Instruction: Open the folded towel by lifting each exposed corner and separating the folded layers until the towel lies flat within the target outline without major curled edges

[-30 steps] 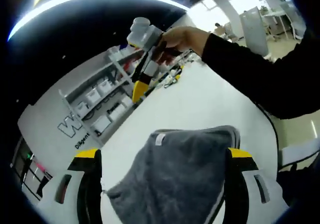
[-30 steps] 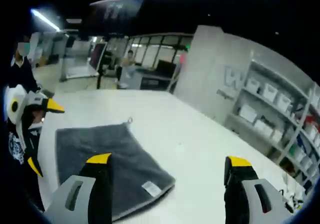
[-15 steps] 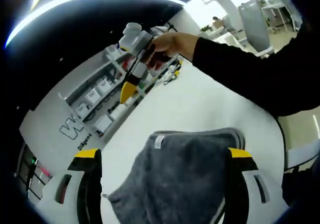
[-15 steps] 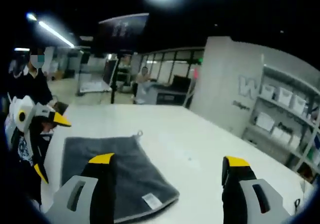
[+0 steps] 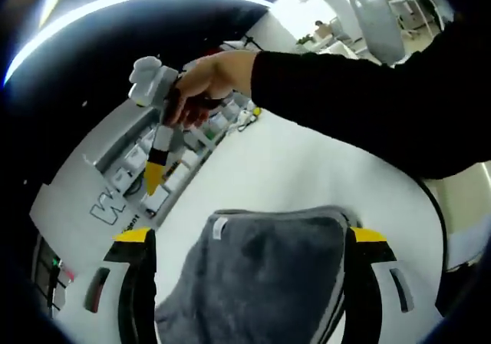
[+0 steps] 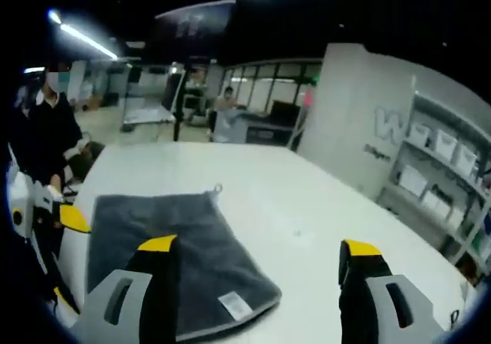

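Two grippers, both spread, empty. Towel (image 6: pixel 165 244) still folded on table (image 6: pixel 307 221), lower left of right gripper view. Right gripper (image 6: pixel 257 282) should pinch top layer only at tagged corner, lift slowly.

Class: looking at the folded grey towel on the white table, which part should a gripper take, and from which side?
Grip the folded grey towel at its corner by the white label, coming in low from the open white table side: stacked layer edges seem exposed there, with nothing alongside.
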Tool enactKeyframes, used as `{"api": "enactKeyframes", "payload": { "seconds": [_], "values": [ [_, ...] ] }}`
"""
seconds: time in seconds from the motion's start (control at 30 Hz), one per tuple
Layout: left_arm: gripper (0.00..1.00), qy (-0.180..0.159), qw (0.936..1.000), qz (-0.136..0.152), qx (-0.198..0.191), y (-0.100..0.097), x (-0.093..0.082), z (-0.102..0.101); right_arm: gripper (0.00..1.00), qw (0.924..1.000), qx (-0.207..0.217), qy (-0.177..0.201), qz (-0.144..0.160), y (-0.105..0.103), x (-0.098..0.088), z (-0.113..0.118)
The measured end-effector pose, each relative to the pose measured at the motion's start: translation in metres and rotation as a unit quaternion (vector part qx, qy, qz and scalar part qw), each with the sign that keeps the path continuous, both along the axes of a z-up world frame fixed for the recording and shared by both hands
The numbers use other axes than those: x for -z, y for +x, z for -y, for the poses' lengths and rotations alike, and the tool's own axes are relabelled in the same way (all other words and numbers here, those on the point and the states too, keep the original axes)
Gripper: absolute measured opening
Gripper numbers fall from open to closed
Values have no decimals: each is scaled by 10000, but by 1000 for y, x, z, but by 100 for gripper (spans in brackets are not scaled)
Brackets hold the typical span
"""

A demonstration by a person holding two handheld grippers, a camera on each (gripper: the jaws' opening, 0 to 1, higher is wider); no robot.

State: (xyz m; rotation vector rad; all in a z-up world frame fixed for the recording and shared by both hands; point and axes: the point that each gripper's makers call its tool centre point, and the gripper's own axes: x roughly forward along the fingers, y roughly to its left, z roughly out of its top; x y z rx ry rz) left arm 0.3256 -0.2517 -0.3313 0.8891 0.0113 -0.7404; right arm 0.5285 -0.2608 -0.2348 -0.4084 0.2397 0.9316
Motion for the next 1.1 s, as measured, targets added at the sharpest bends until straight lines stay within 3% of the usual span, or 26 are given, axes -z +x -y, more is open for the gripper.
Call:
{"api": "enactKeyframes", "payload": {
  "seconds": [0.4, 0.67, 0.9, 1.1],
  "values": [
    [100, 112, 9999, -1, 38, -1, 16, 4, 83, 9998, -44, 147, -82, -1, -2, 5],
    [96, 106, 9998, 176, -3, 1, 8, 1, 83, 9997, -168, 133, -91, -8, -1, 0],
    [94, 278, 9995, 138, 30, -2, 18, 1, 82, 9998, -160, 102, -101, -7, -1, 1],
    [92, 401, 9985, 353, 66, -4, 18, 4, 82, 9998, -172, 104, -69, -10, -2, -1]
  ]
}}
